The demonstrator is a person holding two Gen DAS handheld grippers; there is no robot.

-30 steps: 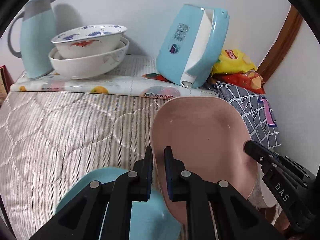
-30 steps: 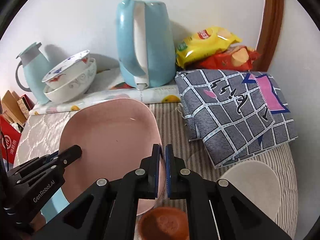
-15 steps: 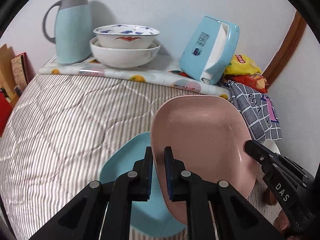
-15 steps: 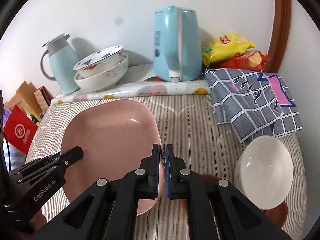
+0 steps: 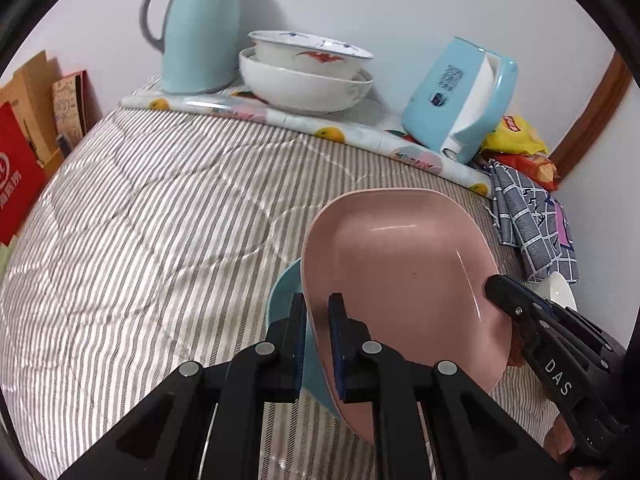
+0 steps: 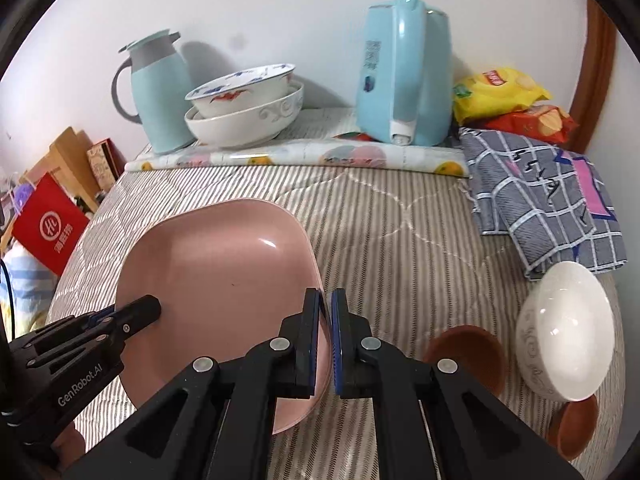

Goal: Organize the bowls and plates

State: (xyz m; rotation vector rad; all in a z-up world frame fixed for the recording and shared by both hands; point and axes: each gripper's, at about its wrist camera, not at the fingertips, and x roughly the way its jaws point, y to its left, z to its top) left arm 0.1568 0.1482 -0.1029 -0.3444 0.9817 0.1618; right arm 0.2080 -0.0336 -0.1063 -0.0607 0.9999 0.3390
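A pink plate (image 5: 400, 264) is held above the striped bedspread by both grippers. My left gripper (image 5: 318, 320) is shut on its left rim; my right gripper (image 6: 326, 320) is shut on its right rim (image 6: 316, 280). The plate also shows in the right wrist view (image 6: 216, 272). A light blue plate (image 5: 286, 292) lies under it, mostly hidden. A white bowl (image 6: 568, 328) and two brown bowls (image 6: 468, 352) (image 6: 576, 428) sit at the right. Two stacked white bowls (image 5: 308, 76) stand at the back.
A blue thermos jug (image 5: 196, 28), a blue tissue box (image 5: 456, 96), snack bags (image 6: 500, 96) and a checked cloth (image 6: 548, 200) line the back and right. A red bag (image 6: 48, 228) and boxes stand off the left edge.
Both grippers have lifted and pulled back with the pink plate. The blue plate beneath is now more covered, and the white and brown bowls have come into the right view.
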